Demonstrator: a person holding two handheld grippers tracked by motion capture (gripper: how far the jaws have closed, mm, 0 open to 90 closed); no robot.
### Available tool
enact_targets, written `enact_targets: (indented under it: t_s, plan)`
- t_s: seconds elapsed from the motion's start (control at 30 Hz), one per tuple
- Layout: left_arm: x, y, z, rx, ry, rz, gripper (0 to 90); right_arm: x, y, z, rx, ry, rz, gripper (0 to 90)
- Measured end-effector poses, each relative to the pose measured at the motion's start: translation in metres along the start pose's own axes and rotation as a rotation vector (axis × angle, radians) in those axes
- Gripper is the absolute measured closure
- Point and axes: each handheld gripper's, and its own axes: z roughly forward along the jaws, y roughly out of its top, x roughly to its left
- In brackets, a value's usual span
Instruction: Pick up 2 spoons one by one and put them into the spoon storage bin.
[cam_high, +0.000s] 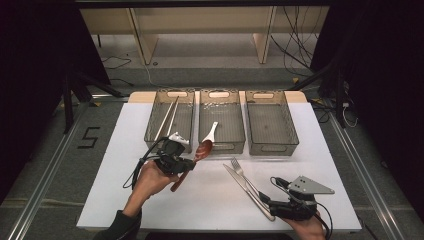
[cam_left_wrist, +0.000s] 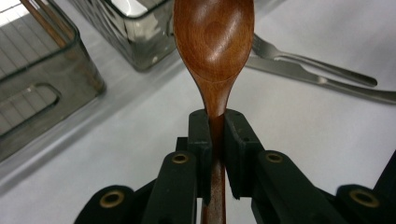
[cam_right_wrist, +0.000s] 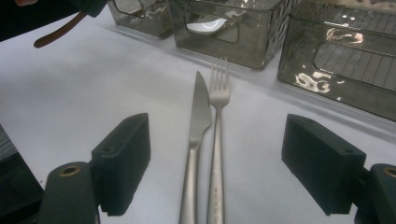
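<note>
- High view: the left gripper (cam_high: 196, 159) is held above the white table (cam_high: 125, 165), just in front of the three grey baskets, with a wooden spoon (cam_high: 202, 149) clamped in it.
- The spoon's bowl points toward the middle basket (cam_high: 222, 120) and hangs near its front wall; the handle sticks out behind the jaws toward the person.
- Left gripper view: the jaws are clenched on the spoon's neck, right where the bowl narrows; the spoon (cam_left_wrist: 215, 51) rises straight ahead, hollow side facing the camera.
- A white spoon (cam_high: 211, 131) lies in the middle basket; a pair of chopsticks (cam_high: 167, 119) leans in the left basket (cam_high: 170, 117); the right basket (cam_high: 270, 120) stands beside them.
- Right gripper (cam_high: 264, 201) rests low at the near right of the table, jaws spread wide and gripping nothing.
- Right gripper view: a metal knife (cam_right_wrist: 198, 126) and a metal fork (cam_right_wrist: 218, 121) lie side by side on the table between those released jaws, tips toward the baskets.
</note>
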Motion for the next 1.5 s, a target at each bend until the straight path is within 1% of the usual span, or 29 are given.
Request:
enact_targets:
  t_s: [0.17,0.33,0.5,0.57,0.6,0.7,0.83,1.1,1.2,1.37,1.43,1.5]
  plan:
    - [-0.002,0.016,-0.001,-0.026,-0.015,0.012,81.4,0.000,0.000,0.000,0.000,0.001,-0.002,24.6]
    - [-0.001,0.033,0.001,-0.060,-0.023,0.009,81.4,-0.001,0.000,0.000,-0.002,0.003,-0.006,24.6]
    - [0.001,0.050,0.003,-0.075,-0.022,0.013,81.4,-0.001,0.000,0.000,-0.001,0.004,-0.004,24.6]
    - [0.002,0.058,0.004,-0.097,-0.030,0.001,81.4,-0.001,0.000,-0.001,0.000,0.005,-0.002,24.6]
    - [0.003,0.062,0.004,-0.099,-0.030,0.006,81.4,-0.001,0.000,-0.001,0.001,0.005,-0.002,24.6]
    - [0.004,0.073,0.005,-0.117,-0.022,-0.003,81.4,-0.001,0.000,0.000,-0.001,0.005,-0.002,24.6]
    - [0.006,0.084,0.008,-0.133,-0.009,-0.001,81.4,-0.001,0.000,-0.001,0.001,0.009,0.002,24.6]
    - [0.014,0.100,0.015,-0.154,0.008,-0.010,81.4,-0.001,0.000,-0.001,0.005,0.010,0.001,24.6]
    - [0.016,0.105,0.018,-0.169,0.016,-0.021,81.3,-0.001,0.000,-0.001,0.004,0.010,-0.001,24.6]
    - [0.017,0.116,0.023,-0.178,0.023,-0.021,81.4,-0.001,0.000,-0.001,0.004,0.011,-0.001,24.6]
    - [0.018,0.120,0.025,-0.180,0.027,-0.013,81.4,-0.001,0.000,-0.001,-0.005,0.010,0.000,24.6]
    - [0.018,0.124,0.027,-0.191,0.031,-0.015,81.4,-0.002,0.000,-0.001,-0.005,0.011,-0.001,24.6]
